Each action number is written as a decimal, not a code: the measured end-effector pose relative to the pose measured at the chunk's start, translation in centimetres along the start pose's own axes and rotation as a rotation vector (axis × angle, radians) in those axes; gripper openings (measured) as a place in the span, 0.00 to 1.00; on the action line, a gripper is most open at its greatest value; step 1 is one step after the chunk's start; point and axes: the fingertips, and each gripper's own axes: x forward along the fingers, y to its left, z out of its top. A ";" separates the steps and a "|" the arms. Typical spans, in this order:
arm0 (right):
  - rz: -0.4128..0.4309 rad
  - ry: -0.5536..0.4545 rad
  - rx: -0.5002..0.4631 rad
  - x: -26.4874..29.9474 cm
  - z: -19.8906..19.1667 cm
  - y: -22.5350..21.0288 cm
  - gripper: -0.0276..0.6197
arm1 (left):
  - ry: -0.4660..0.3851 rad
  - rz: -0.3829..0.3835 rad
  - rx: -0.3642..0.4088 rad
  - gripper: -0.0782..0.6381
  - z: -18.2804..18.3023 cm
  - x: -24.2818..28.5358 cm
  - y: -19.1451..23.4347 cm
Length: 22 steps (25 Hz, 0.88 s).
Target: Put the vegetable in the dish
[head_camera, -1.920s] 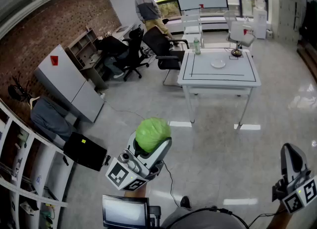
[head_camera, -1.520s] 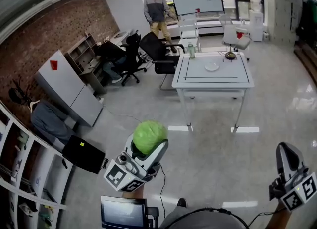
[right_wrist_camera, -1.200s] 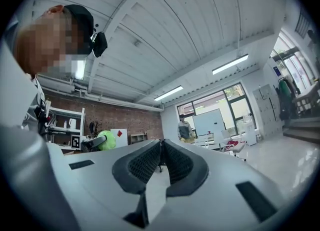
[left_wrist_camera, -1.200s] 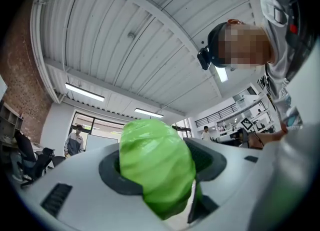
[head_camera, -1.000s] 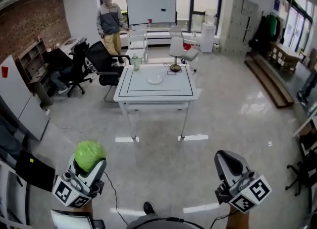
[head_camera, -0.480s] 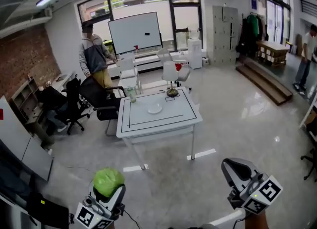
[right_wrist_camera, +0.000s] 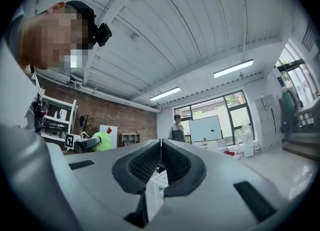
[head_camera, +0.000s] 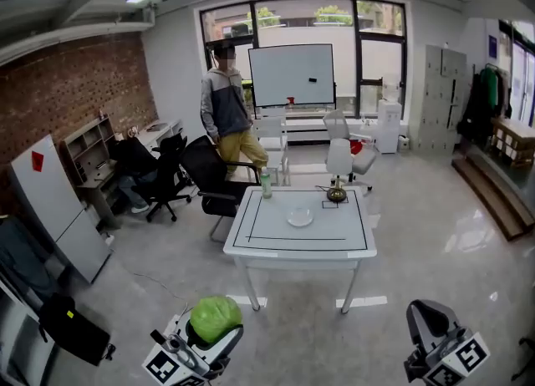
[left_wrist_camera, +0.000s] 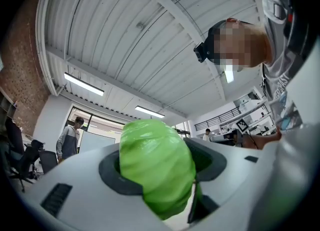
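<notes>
A round green cabbage (head_camera: 215,317) sits between the jaws of my left gripper (head_camera: 209,338), low at the left of the head view. The left gripper view shows the cabbage (left_wrist_camera: 156,170) pinched in the jaws, which are shut on it and point up toward the ceiling. My right gripper (head_camera: 430,326) is low at the right, shut, with nothing in it; in its own view the two pads (right_wrist_camera: 161,165) meet. A small white dish (head_camera: 299,217) lies on the white table (head_camera: 276,246) some way ahead.
A green bottle (head_camera: 265,184) and a small brass object (head_camera: 336,195) stand on the table's far part. A person (head_camera: 227,117) stands behind it by a whiteboard (head_camera: 292,75). Black office chairs (head_camera: 213,180) are at the left. A grey cabinet (head_camera: 52,209) stands by the brick wall.
The head view has swung up and round from the floor to face the table. Both grippers have dropped toward the bottom edge of the view. The cabbage stays held.
</notes>
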 end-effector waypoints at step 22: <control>0.206 0.059 0.105 7.7 -3.5 -15.5 0.05 | 0.099 0.082 0.022 0.46 -7.0 17.3 -0.9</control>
